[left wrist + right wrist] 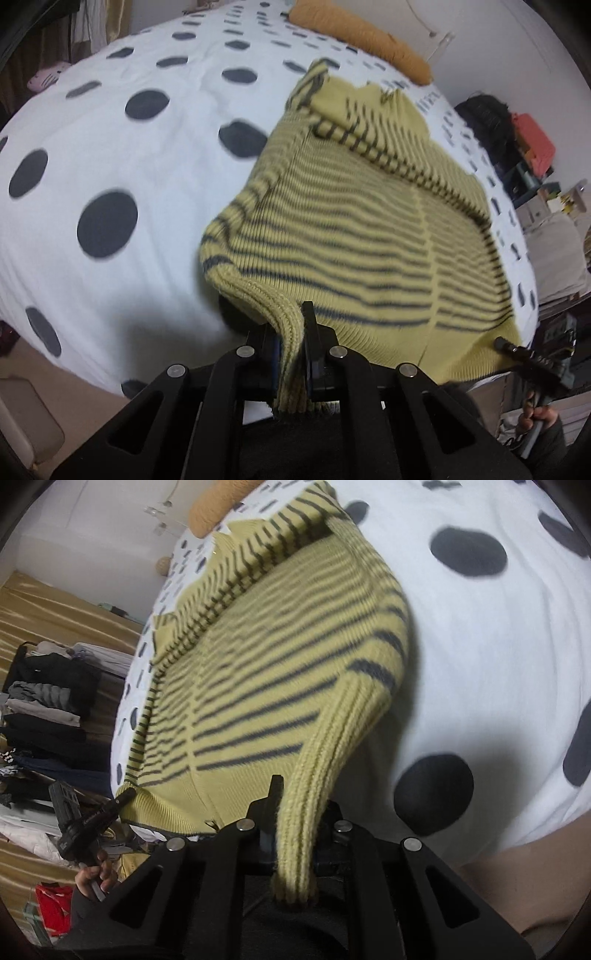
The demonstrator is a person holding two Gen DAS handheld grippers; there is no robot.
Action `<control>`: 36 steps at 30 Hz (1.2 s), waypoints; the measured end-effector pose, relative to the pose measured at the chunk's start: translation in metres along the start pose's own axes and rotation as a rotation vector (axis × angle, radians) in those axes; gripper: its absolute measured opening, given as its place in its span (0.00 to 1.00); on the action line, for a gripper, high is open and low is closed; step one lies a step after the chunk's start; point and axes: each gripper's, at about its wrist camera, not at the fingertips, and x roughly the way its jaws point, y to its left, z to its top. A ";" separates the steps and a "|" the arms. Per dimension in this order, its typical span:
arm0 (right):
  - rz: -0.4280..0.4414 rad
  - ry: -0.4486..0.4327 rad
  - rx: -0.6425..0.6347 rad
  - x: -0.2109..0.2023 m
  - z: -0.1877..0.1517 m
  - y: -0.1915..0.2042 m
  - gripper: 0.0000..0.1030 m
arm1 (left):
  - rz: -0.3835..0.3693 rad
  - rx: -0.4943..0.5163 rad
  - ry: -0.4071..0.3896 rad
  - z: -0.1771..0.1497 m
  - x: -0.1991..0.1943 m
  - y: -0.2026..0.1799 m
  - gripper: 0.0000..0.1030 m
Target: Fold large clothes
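A thick, floppy yellow striped sweater point(354, 229) lay on a spotted bed cover point(110, 155), its ribbed hem corners pinched by the left gripper point(293, 354) and right gripper point(299, 812), the sensible holds for a soft, probably weighty, sagging knit.

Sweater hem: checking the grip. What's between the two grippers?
Only the sweater's ribbed hem spans left gripper to right gripper, in the left wrist view.

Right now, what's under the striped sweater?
The white polka-dot duvet shows all around the yellow striped sweater, which lies on it. Left claw and right claw lift its near hem. Anything beneath the rest is covered.
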 end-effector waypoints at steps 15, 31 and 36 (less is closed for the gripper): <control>0.103 -0.235 -0.067 -0.027 0.153 0.049 0.11 | 0.016 0.053 -0.171 0.201 0.015 -0.034 0.08; -0.136 -0.251 -0.020 0.074 0.366 0.029 0.12 | 0.154 0.080 -0.075 0.385 0.201 -0.069 0.14; -0.166 -0.205 -0.034 0.079 0.365 0.023 0.18 | 0.138 0.033 0.009 0.385 0.212 -0.051 0.17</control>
